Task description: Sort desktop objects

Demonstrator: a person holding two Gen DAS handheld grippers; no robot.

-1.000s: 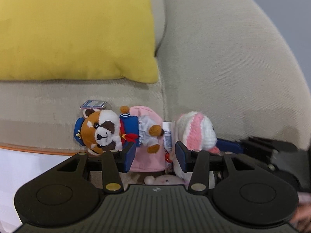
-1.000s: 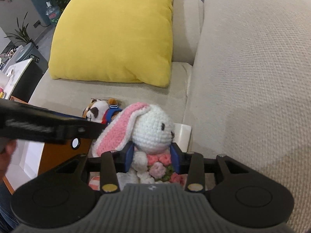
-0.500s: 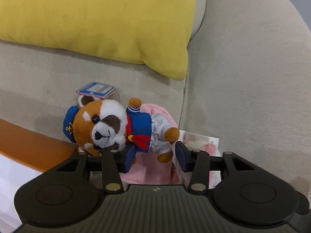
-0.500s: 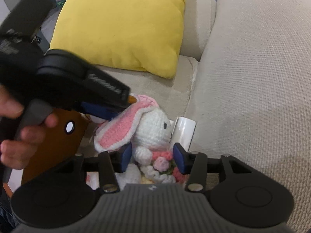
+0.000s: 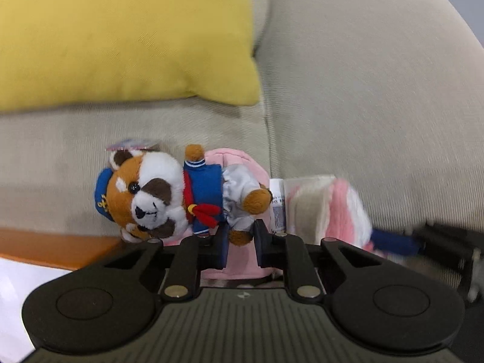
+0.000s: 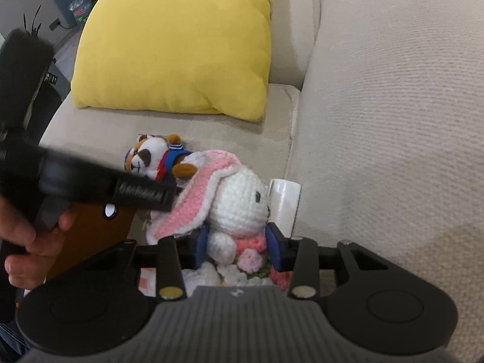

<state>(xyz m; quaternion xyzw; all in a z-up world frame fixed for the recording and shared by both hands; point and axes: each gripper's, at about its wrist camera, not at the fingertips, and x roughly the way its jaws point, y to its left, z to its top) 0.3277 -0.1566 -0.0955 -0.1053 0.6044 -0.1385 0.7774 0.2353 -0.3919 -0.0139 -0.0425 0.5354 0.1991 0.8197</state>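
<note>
Since half a second ago, the left gripper [image 5: 240, 243] has narrowed its blue fingers [image 5: 222, 246] around one leg of the bear [image 5: 169, 195], and the bunny [image 6: 239, 205] has come back beside the bear in the left view.

Pose: the left gripper reaches in low from the sofa's front edge, level, its pads pinching the bear's brown foot. In the right view it crosses as a blurred black bar [image 6: 90, 184], held in a bare hand [image 6: 30, 242]. The right gripper [image 6: 237, 246] points toward the sofa [image 6: 393, 121] back, its fingers closed on the bunny's neck just below the head.

Materials: the bear is short plush, brown and white, with a blue cap, blue jacket, red scarf and grey shorts, and a paper tag by its ear. It lies on its side over a pink pouch [image 5: 242, 260]. The bunny is white crochet with a long pink-lined ear and knitted pink flowers at its chest. The sofa is coarse beige weave. The pillow [image 6: 181, 45] is smooth yellow cloth, leaning against the sofa back behind the toys.

Views: only the right view shows the bunny's face, a white roll [image 6: 284, 202] between bunny and sofa back, the hand, and an orange-brown panel [image 6: 90, 233] in front of the sofa. Only the left view shows the left grip on the bear, and the bunny merely as a pink-and-white blur [image 5: 341, 211] right of the bear.
</note>
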